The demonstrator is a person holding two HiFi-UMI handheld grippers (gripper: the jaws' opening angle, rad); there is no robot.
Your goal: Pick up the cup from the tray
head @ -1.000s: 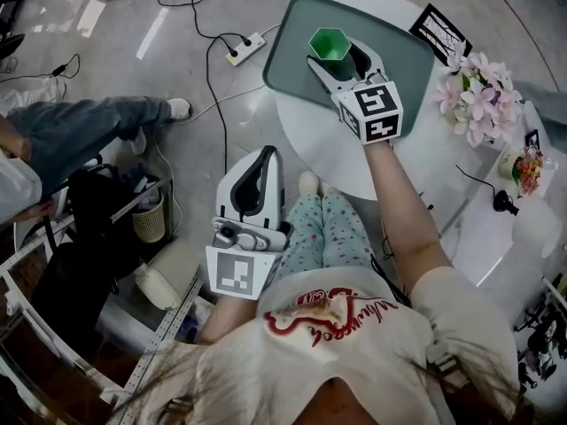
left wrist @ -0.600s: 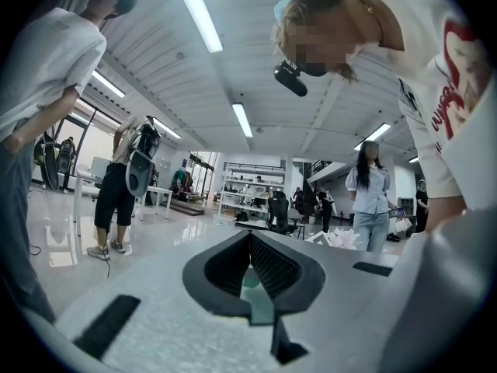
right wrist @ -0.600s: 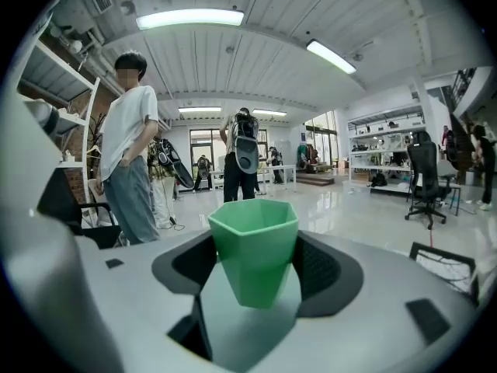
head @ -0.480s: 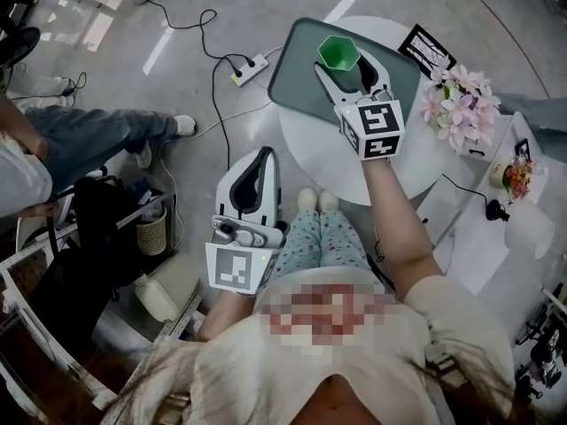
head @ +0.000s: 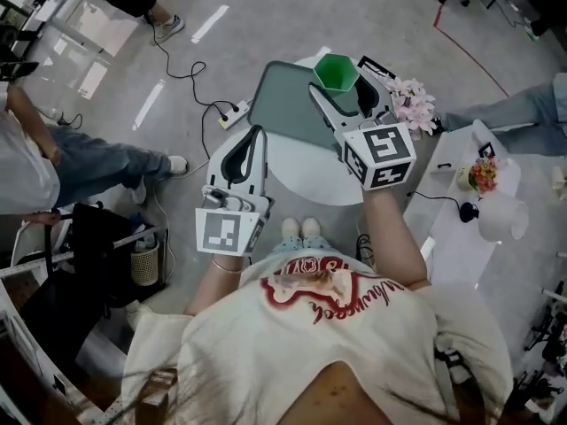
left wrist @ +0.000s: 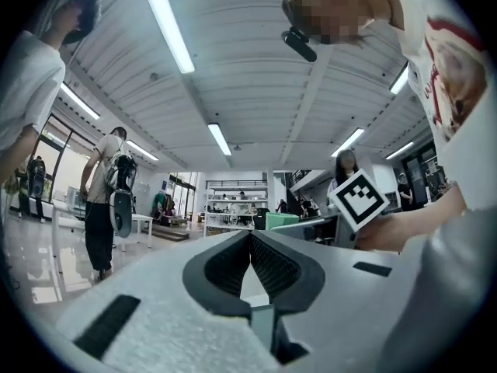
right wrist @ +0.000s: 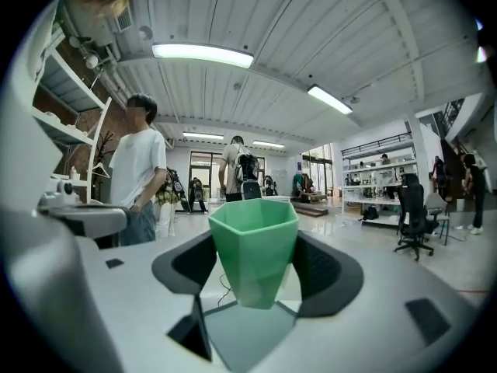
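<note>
Cup (head: 336,71) is up! Pinched between the right gripper's (head: 340,85) jaws, it has risen off the tray (head: 282,106) and hangs over its one o'clock corner. The pick looks done. The left gripper (head: 255,136), jaws pressed together and empty, idles at the cup's seven o'clock.

Premises: a large open-plan lab or workshop hall, not a home. The right gripper view shows a ribbed ceiling with long strip lights (right wrist: 202,51) across the top, metal shelving racks (right wrist: 371,179) at centre right, a wheeled office chair (right wrist: 411,222) at right and people standing (right wrist: 138,173) at left. The head view shows a polished grey floor (head: 292,16) with white tape marks (head: 209,23) at upper left and a power strip (head: 236,109) lying on it.
</note>
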